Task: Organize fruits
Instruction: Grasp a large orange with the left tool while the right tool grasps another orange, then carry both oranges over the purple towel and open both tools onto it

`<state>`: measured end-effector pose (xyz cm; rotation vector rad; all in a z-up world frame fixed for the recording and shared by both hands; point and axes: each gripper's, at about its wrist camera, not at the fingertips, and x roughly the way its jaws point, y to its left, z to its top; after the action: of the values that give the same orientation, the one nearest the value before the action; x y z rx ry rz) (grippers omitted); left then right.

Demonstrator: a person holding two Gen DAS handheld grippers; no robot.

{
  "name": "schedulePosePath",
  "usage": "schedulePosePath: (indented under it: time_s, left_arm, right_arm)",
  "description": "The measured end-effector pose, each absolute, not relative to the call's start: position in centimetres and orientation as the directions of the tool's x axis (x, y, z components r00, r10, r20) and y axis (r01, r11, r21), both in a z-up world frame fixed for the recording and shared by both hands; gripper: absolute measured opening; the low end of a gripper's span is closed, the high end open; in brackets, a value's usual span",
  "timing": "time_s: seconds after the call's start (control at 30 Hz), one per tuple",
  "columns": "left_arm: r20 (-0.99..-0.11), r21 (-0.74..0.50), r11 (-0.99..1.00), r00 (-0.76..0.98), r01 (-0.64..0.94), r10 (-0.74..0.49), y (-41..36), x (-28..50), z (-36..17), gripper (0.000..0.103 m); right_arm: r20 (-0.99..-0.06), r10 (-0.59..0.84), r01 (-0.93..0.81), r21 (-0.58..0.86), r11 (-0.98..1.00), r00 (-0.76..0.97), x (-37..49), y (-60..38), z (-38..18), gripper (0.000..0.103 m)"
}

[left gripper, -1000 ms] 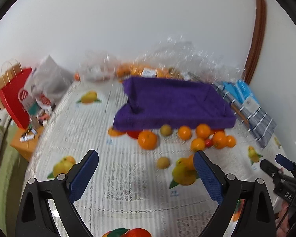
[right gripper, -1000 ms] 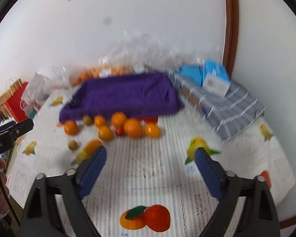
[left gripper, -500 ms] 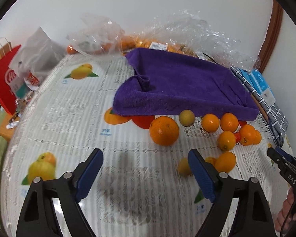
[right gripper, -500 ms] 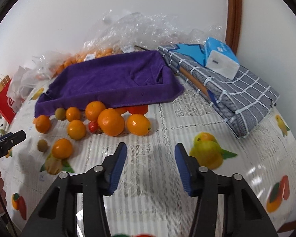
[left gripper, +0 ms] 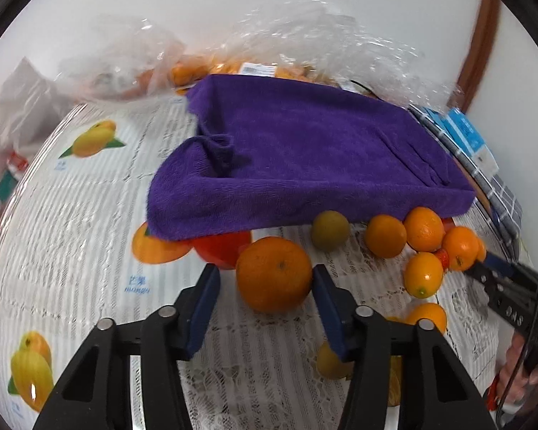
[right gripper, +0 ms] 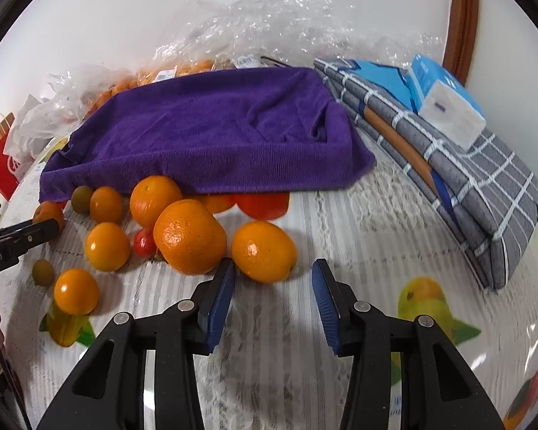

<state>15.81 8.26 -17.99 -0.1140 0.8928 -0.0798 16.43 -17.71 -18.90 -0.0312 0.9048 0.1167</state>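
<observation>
L gripper [left gripper: 267, 279] fingers apart, R gripper [right gripper: 273, 277] fingers apart

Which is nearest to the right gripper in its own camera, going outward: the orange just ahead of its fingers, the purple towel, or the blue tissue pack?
From the right gripper:
1. Orange, just ahead, by the left finger.
2. Purple towel, farther back, center-left.
3. Blue tissue pack, far right, on the folded plaid cloth.

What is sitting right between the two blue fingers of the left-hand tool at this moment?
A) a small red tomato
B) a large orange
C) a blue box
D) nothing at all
B: in the left wrist view the large orange sits on the table between the open fingers of the left gripper.
</observation>
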Motion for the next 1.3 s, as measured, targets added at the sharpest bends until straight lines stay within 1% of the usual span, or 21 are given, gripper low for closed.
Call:
schedulePosePath:
  time_s: [0.1, 0.13, 0.17, 0.23, 0.3, 0.43, 0.63, 0.83, 0.97, 1.03, 1.17, 1.3]
  left_arm:
    - [-0.754, -0.140, 0.989, 0.644, 0.037, -0.131, 8.2, 15.5, -18.1, 0.042]
    - [-0.750, -0.145, 0.989, 0.647, 0.040, -0.137, 8.3, 15.4, -18.0, 0.040]
    - [-0.746, -0.149, 0.988, 0.651, 0.042, -0.140, 8.4, 15.2, -18.0, 0.040]
    - [-0.742, -0.157, 0.987, 0.656, 0.035, -0.142, 8.5, 15.1, -18.1, 0.040]
    - [-0.730, -0.181, 0.983, 0.666, 0.026, -0.152, 8.9, 14.9, -17.9, 0.040]
    - [-0.701, -0.196, 0.981, 0.699, 0.002, -0.142, 9.5, 14.5, -17.5, 0.040]
    - [-0.672, -0.204, 0.978, 0.732, -0.033, -0.116, 10.2, 14.2, -16.9, 0.040]
    - [-0.646, -0.201, 0.979, 0.756, -0.031, -0.109, 10.2, 14.0, -16.1, 0.040]
    - [-0.641, -0.240, 0.971, 0.750, 0.007, -0.164, 9.6, 14.3, -14.8, 0.040]
    - [-0.624, -0.249, 0.968, 0.761, 0.023, -0.178, 9.2, 14.6, -13.3, 0.040]
    - [-0.589, -0.199, 0.980, 0.796, 0.022, -0.138, 8.0, 16.1, -10.4, 0.040]
    - [-0.582, -0.193, 0.981, 0.804, 0.010, -0.123, 6.6, 19.0, -9.1, 0.040]
  right_arm:
    - [-0.783, 0.091, -0.117, 0.024, 0.993, 0.615, 16.9, -17.6, -19.0, 0.044]
    - [-0.781, 0.098, -0.118, 0.031, 0.993, 0.617, 17.0, -17.7, -19.0, 0.041]
    - [-0.778, 0.111, -0.120, 0.047, 0.992, 0.618, 16.9, -17.8, -19.0, 0.038]
    - [-0.770, 0.152, -0.121, 0.098, 0.988, 0.620, 16.8, -18.5, -18.9, 0.035]
    - [-0.760, 0.185, -0.110, 0.149, 0.983, 0.623, 16.8, -19.4, -18.9, 0.035]
    - [-0.735, 0.199, -0.081, 0.193, 0.978, 0.648, 16.3, -20.4, -18.6, 0.035]
    - [-0.707, 0.194, -0.080, 0.191, 0.978, 0.680, 15.5, -20.6, -18.0, 0.035]
    - [-0.708, 0.168, -0.063, 0.172, 0.983, 0.686, 14.7, -20.9, -17.7, 0.035]
    - [-0.680, 0.202, -0.102, 0.184, 0.978, 0.705, 14.3, -21.2, -15.5, 0.035]
    - [-0.658, 0.193, -0.111, 0.165, 0.980, 0.728, 14.5, -21.1, -13.9, 0.035]
    - [-0.615, 0.182, -0.120, 0.140, 0.983, 0.767, 16.3, -20.8, -11.2, 0.035]
    - [-0.590, 0.172, -0.117, 0.130, 0.985, 0.789, 19.0, -20.3, -10.0, 0.035]
